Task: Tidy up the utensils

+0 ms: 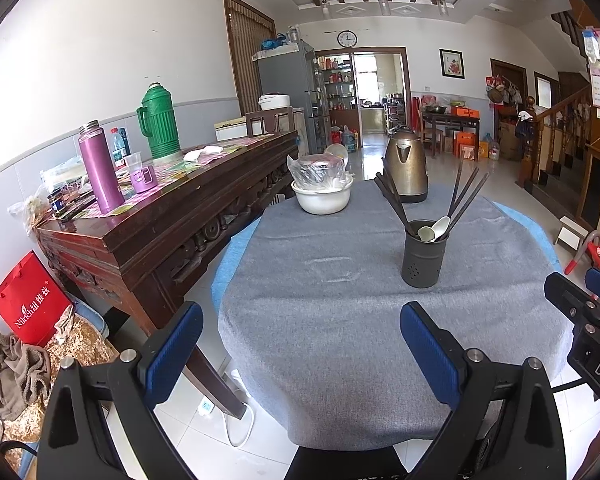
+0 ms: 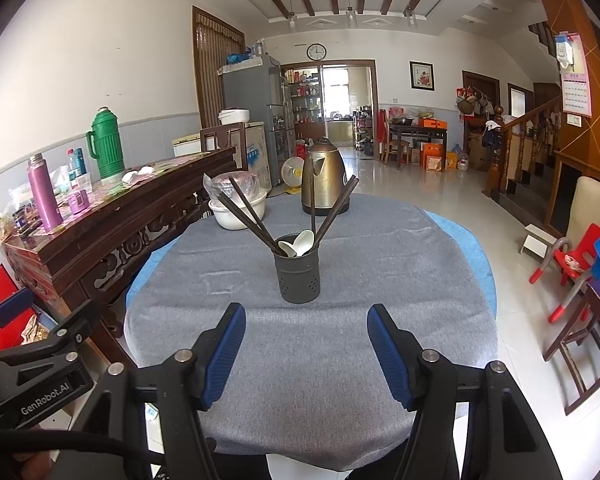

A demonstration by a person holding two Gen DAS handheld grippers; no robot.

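Note:
A dark grey perforated utensil holder [image 1: 423, 256] [image 2: 299, 276] stands upright on the round table's grey cloth [image 1: 320, 280] [image 2: 340, 320]. Several dark chopsticks [image 1: 392, 196] [image 2: 252, 210] and two white spoons [image 1: 434, 230] [image 2: 298, 245] stand in it. My left gripper [image 1: 300, 320] is open and empty above the table's near edge, left of the holder. My right gripper [image 2: 306, 320] is open and empty, just short of the holder. The right gripper also shows at the right edge of the left wrist view [image 1: 580, 304].
A bronze kettle [image 1: 406, 168] [image 2: 324, 178] and a white bowl with a plastic-wrapped pot [image 1: 322, 188] [image 2: 238, 204] stand at the table's far side. A carved wooden sideboard [image 1: 160, 220] [image 2: 100, 228] with flasks stands close on the left. Red chairs [image 2: 568, 268] stand on the right.

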